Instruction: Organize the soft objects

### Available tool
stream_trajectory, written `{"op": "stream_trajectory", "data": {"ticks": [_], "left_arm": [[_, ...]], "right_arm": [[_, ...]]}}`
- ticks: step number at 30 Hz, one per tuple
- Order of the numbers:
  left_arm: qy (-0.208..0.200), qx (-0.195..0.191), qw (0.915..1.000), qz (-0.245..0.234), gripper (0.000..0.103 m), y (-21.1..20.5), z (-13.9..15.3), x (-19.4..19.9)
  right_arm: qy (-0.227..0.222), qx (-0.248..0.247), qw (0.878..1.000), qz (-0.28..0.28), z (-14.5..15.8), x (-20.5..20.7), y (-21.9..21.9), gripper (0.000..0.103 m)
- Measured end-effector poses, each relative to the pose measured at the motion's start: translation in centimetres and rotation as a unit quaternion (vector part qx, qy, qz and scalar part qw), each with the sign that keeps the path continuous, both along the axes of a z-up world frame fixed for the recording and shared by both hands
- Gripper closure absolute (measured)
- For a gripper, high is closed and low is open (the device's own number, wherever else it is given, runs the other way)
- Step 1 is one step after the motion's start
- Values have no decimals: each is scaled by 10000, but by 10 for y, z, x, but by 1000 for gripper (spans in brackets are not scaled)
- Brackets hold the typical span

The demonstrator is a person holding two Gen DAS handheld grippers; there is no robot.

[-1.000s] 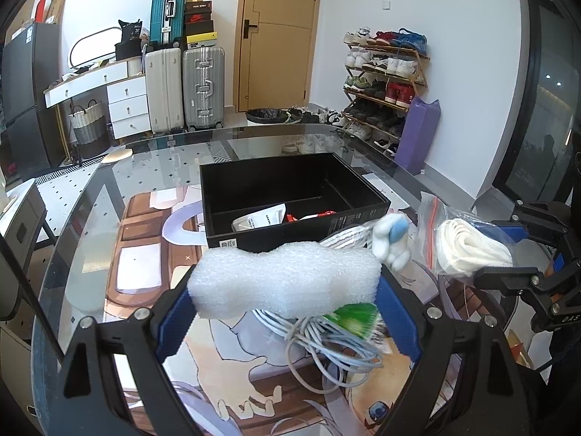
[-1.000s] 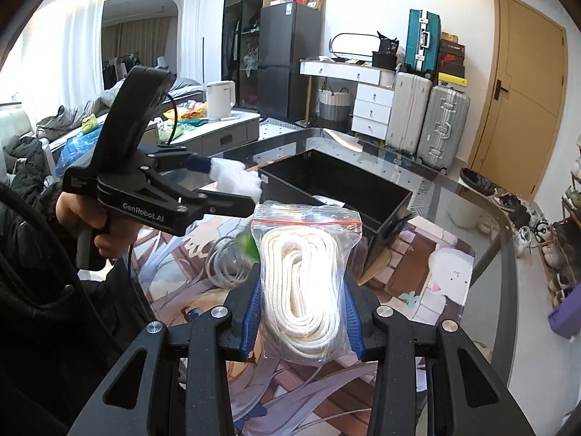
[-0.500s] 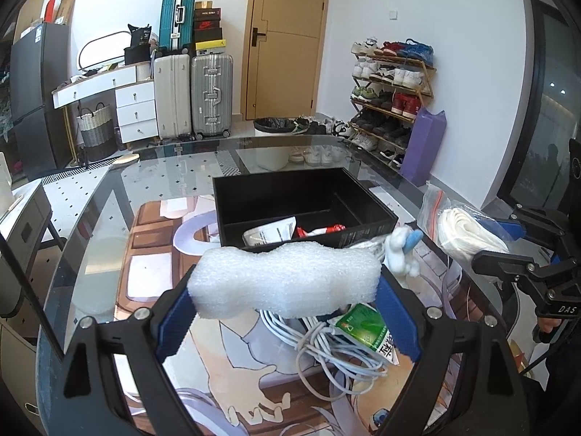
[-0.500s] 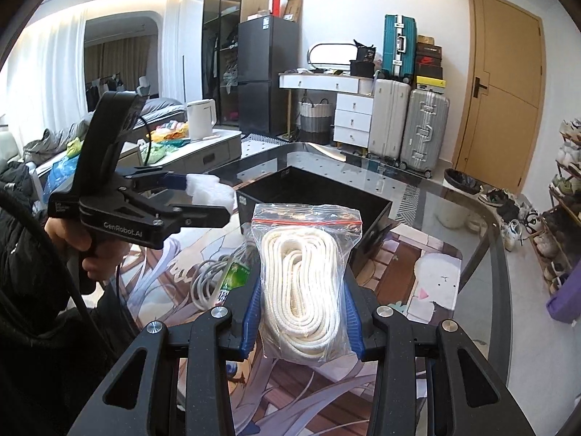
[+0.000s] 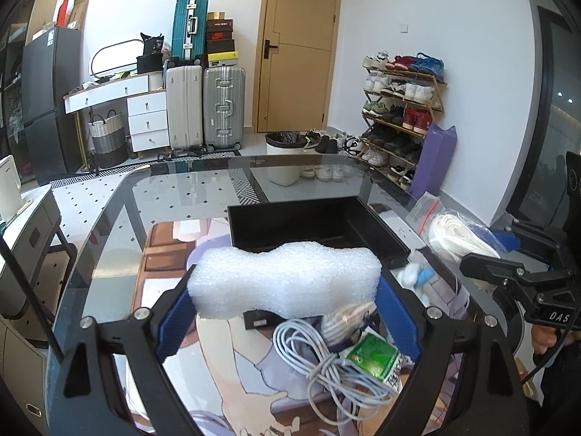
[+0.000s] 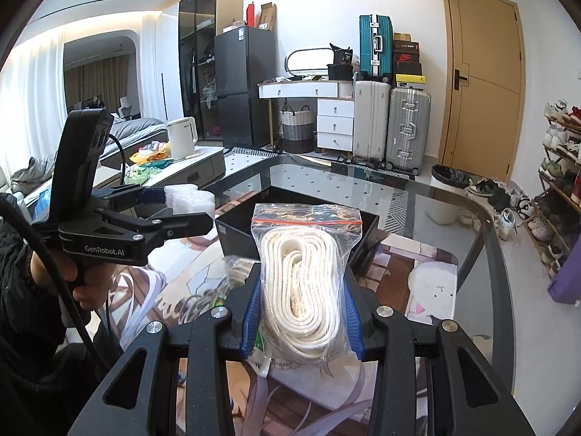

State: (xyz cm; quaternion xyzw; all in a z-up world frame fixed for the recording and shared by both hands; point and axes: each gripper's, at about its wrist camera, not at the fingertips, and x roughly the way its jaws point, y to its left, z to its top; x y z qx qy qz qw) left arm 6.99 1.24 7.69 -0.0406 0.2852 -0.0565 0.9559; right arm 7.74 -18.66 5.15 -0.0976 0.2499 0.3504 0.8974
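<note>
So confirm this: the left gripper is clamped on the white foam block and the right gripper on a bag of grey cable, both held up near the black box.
One thing is wrong. The right gripper holds a zip bag of white rope, not grey cable; the right wrist view shows it. The grey cable lies loose on the table. The left gripper does clamp the white foam block, near the black box.

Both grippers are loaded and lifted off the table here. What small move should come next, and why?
Probably carry the left gripper forward until its white foam block is over the black box, then release. The box stands open just ahead. The right gripper, holding the bagged rope, can follow.
</note>
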Motion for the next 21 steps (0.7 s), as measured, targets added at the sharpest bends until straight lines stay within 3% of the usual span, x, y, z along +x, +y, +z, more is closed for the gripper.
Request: {"op": "stream_trajectory", "data": {"ticks": [21], "left_arm": [[57,-176,9996,228,13,6,0,42]], "right_arm": [[184,80,9997,-170,11,53,24,64]]}}
